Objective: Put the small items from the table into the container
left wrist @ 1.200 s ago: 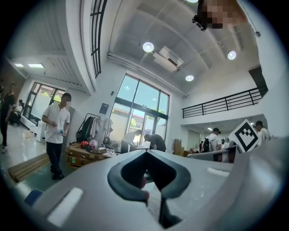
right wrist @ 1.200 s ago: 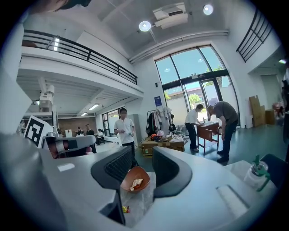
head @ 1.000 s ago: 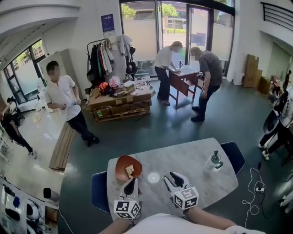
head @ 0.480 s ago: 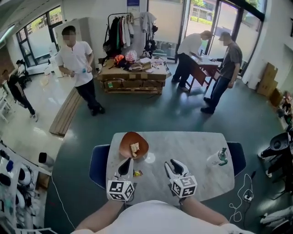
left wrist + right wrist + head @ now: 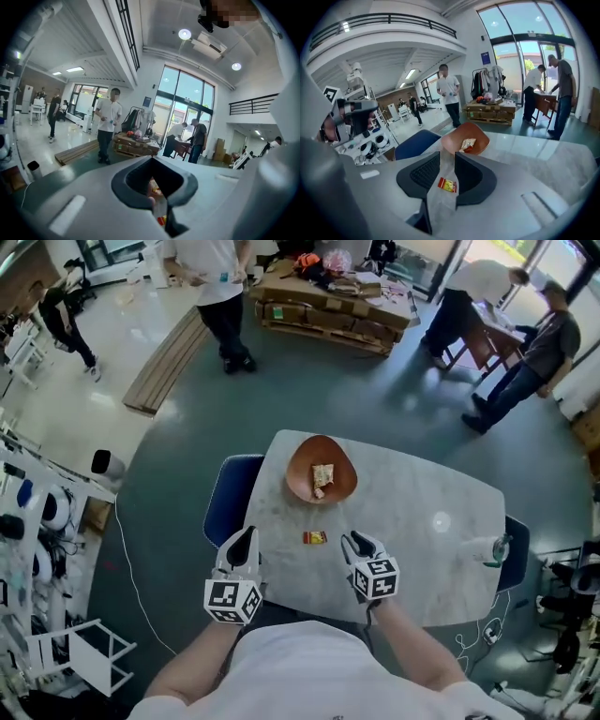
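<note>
A brown bowl (image 5: 322, 470) stands on the marble table (image 5: 412, 521) with a pale snack packet (image 5: 322, 476) inside it. A small red and yellow packet (image 5: 314, 537) lies on the table in front of the bowl. My right gripper (image 5: 357, 540) hovers just right of this packet with its jaws closing; they are apart and press on nothing. In the right gripper view the packet (image 5: 447, 184) shows through the gap, with the bowl (image 5: 465, 138) beyond. My left gripper (image 5: 246, 535) is at the table's near left edge, its tips together and empty (image 5: 153, 164).
A clear drink bottle with a green lid (image 5: 494, 549) stands at the table's right end. Blue chairs sit at the left (image 5: 230, 498) and right (image 5: 517, 540) ends. Several people and a stack of pallets (image 5: 328, 296) are far off on the floor.
The head view has tipped steeply down. Both grippers have sunk and drawn back toward the table's near edge. The red and yellow packet now lies between them.
</note>
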### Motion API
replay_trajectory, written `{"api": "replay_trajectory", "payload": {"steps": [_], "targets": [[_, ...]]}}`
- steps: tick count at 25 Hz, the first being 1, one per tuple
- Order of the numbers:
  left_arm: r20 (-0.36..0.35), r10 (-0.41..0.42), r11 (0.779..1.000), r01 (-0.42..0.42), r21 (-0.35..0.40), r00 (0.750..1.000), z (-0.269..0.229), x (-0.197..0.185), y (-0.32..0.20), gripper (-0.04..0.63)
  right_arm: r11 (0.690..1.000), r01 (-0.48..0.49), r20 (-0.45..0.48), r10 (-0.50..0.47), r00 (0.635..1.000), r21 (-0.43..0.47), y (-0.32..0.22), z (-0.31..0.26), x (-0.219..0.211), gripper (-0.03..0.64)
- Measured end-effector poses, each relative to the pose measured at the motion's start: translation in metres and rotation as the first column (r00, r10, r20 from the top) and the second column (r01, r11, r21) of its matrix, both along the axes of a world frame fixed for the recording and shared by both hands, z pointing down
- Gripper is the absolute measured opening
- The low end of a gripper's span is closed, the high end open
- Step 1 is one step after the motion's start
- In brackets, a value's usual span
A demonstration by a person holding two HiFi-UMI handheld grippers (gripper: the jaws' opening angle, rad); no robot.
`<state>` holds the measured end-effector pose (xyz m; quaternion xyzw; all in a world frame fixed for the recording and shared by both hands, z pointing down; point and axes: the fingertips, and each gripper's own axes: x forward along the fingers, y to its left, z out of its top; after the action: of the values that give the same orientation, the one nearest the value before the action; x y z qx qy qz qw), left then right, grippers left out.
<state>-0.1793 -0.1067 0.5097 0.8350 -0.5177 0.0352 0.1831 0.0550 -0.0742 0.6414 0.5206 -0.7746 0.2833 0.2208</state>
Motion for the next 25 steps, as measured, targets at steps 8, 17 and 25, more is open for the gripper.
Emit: {"api": "replay_trajectory", "payload": {"steps": [8,17,25], "targets": [[0.039,-0.101,0.986,0.106,-0.131,0.994,0.063,-0.077,-0.002,0.005,0.957,0.031,-0.02,-0.039,0.999,-0.288,-0.013,0.154,-0.025,0.141],[0.059,-0.14,0.96,0.15,-0.235,0.988,0.112,-0.11,0.015,0.005,0.924,0.03,-0.042,-0.05,0.998,-0.38,-0.017,0.222,-0.025,0.135],[0.046,-0.123,0.964,0.13,-0.233,0.991,0.111,-0.101,0.019,0.005,0.942,0.093,-0.045,-0.113,0.993,-0.321,-0.021,0.2,-0.05,0.028]]}}
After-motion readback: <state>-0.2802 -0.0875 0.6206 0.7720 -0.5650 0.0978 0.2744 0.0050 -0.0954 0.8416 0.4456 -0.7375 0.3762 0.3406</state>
